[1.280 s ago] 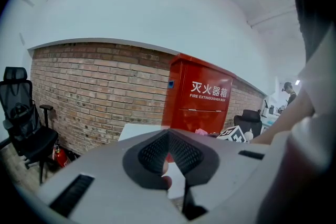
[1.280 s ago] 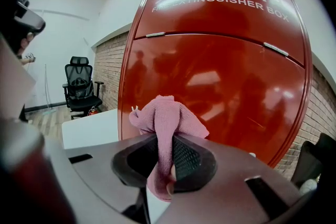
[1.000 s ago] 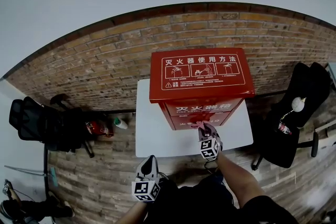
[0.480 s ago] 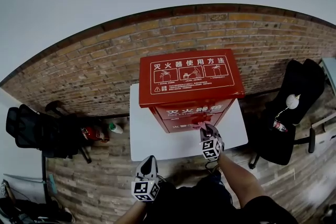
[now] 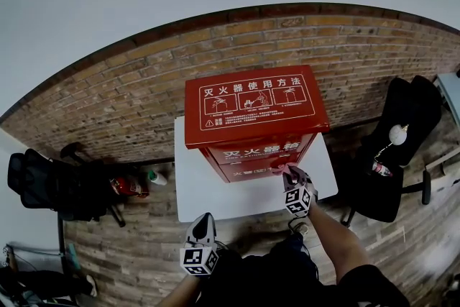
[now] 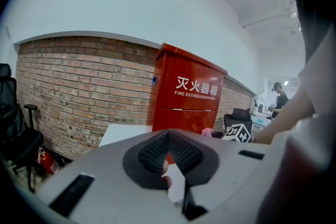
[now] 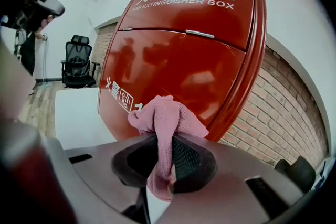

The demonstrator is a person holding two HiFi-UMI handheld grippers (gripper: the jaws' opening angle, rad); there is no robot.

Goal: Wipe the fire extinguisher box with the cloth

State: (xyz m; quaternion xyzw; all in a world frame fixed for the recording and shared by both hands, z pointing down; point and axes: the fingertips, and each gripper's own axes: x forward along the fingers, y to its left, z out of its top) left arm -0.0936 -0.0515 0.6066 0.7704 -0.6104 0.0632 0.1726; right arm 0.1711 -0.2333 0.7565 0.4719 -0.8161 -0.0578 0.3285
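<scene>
White bench (image 5: 215,194), centre of the head view, standing on a wood-plank floor (image 5: 129,255) with its rear edge toward the brick wall (image 5: 129,93). Directly on the bench: one red fire extinguisher box (image 5: 251,108), upright, set toward the rear edge. On the floor at left of the bench: a black chair (image 5: 50,187), a small red extinguisher (image 5: 126,187) and a bottle (image 5: 154,176). At right: a second black chair (image 5: 399,147).

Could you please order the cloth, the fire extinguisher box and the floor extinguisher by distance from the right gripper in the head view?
1. cloth: clamped in the right gripper.
2. fire extinguisher box: directly ahead of it.
3. floor extinguisher: far left, low by the brick wall.
</scene>
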